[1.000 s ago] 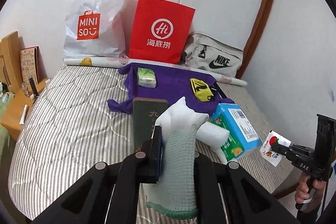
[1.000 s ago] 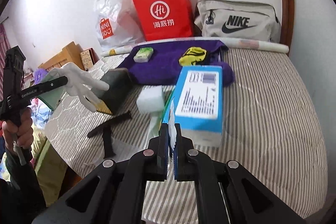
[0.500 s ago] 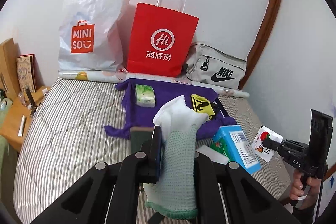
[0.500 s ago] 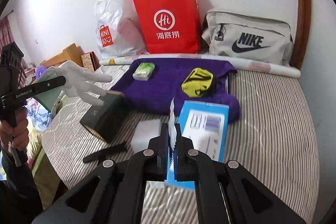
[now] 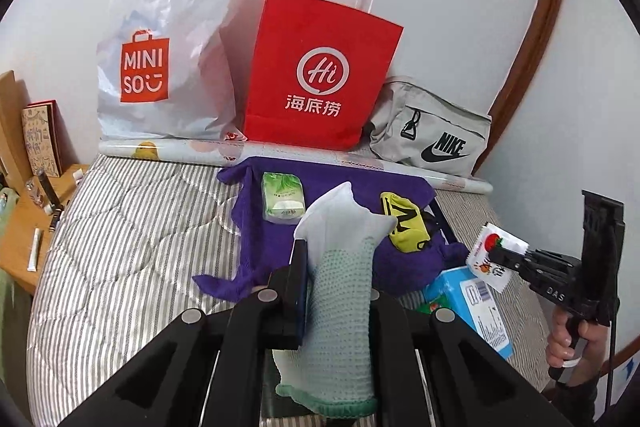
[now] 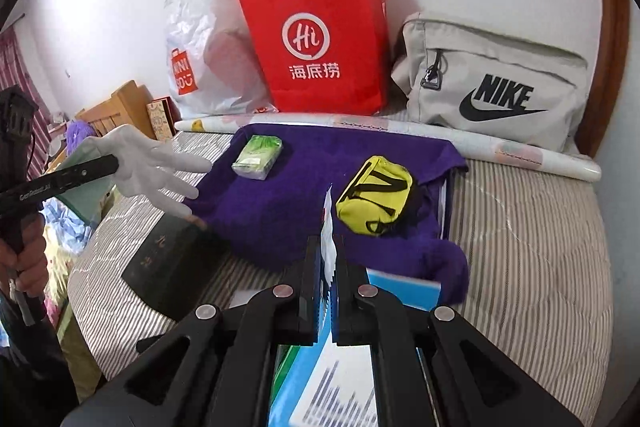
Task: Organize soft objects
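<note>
Left gripper (image 5: 336, 279) is holding a glove (image 5: 340, 291), jaws closed on its cuff end, white fingers sticking out over the near edge of the purple cloth (image 6: 304, 195). Right gripper (image 6: 329, 267) is pinching a small flat packet (image 5: 494, 257), jaws nearly shut on its thin edge, above the blue box (image 5: 476, 301). Both are hanging in the air over the bed (image 5: 120, 227). Likely step: carrying both to the cloth. To do it well: be lowering each onto a bare patch of cloth, releasing only once it is resting, avoiding the tissue pack (image 6: 258, 157) and yellow pouch (image 6: 376, 195). Counts: one glove, one packet, one tissue pack, one pouch, one cloth, one blue box, one dark box (image 6: 172, 263), three bags at the wall.
</note>
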